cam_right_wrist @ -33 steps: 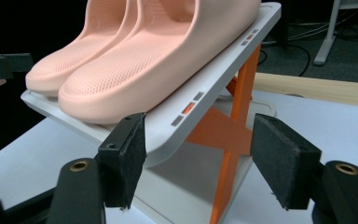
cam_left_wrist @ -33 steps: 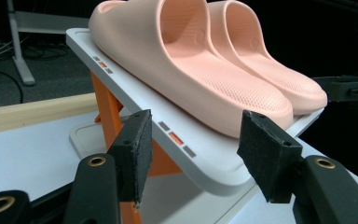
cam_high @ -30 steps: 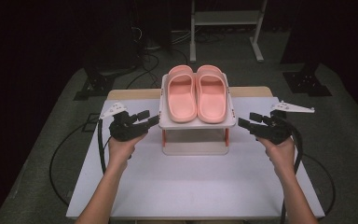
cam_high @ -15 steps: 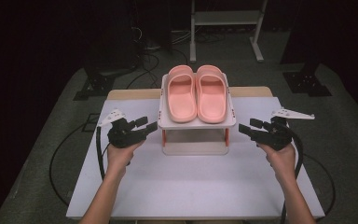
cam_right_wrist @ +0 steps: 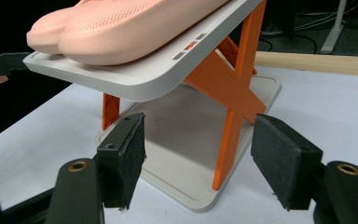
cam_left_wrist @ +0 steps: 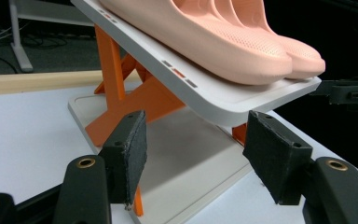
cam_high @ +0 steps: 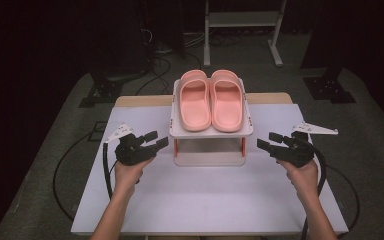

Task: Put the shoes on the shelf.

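A pair of pink slippers (cam_high: 212, 100) lies side by side on the white top shelf (cam_high: 210, 134) of a small rack with orange legs (cam_left_wrist: 121, 88) and a white base plate (cam_high: 210, 159). My left gripper (cam_high: 156, 140) hovers just left of the rack, pointing at it. Its jaws have just been opening and nothing is between them. In the left gripper view the gripper (cam_left_wrist: 198, 126) frames the shelf (cam_left_wrist: 191, 88) and slippers (cam_left_wrist: 214, 42). My right gripper (cam_high: 266, 140) is open and empty just right of the rack. In the right gripper view the gripper (cam_right_wrist: 200, 126) faces the shelf (cam_right_wrist: 135, 79) and slippers (cam_right_wrist: 121, 28).
The rack stands at the back middle of a white board (cam_high: 205, 200) on a wooden table (cam_high: 140, 100). Cables (cam_high: 65, 170) loop on the floor at the left. A metal stand (cam_high: 242, 20) is behind the table in the dark.
My left gripper has sunk a little toward the board and its jaws stand wider. The right gripper has barely shifted. Slippers and rack are unmoved.
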Demonstrator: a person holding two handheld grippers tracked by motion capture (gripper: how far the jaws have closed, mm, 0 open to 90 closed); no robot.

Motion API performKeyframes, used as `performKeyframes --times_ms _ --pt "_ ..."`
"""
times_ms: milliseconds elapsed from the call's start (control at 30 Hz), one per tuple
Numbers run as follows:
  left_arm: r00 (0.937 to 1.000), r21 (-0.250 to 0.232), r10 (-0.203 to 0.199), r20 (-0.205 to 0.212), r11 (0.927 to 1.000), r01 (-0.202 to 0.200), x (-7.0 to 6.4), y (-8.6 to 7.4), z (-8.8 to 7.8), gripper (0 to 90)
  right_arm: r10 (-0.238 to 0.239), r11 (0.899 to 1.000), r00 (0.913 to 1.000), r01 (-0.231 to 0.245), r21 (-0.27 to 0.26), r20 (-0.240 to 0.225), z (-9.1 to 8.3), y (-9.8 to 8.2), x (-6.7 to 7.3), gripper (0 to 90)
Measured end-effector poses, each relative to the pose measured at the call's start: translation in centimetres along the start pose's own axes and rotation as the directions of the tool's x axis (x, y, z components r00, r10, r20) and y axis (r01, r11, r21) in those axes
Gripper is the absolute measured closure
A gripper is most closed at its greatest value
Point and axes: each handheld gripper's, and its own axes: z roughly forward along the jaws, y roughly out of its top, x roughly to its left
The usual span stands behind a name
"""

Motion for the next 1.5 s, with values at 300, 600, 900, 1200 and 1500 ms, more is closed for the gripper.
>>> performKeyframes --times_ms 300,600,900,1200,1500 --pt "1.0000 -0.003 -0.004 -0.003 1.0000 0.004 -0.1 -1.1 -0.4 37.7 0.006 1.000 1.0000 -0.007 0.016 0.002 -0.1 -1.0 -0.1 34.0" --pt "1.0000 0.005 0.000 -0.005 1.0000 0.000 -0.1 -2.0 -0.6 36.6 0.005 1.000 1.0000 -0.005 0.021 0.001 -0.2 -1.7 -0.1 33.9" --pt "0.9999 0.007 0.012 -0.004 0.9999 -0.012 -0.3 -2.7 -0.8 33.5 0.012 1.000 0.9999 -0.012 0.022 -0.001 -0.3 -2.6 -0.4 33.5" --pt "1.0000 0.011 0.006 -0.003 0.9999 -0.006 -0.1 -3.9 -0.7 30.2 0.018 1.000 0.9998 -0.018 0.020 0.004 -0.7 -3.5 -0.8 33.2" --pt "1.0000 0.014 0.007 0.003 0.9999 -0.007 -0.3 -5.0 -0.9 28.3 0.028 0.999 0.9996 -0.028 0.029 0.000 -0.9 -4.9 -1.1 33.0"
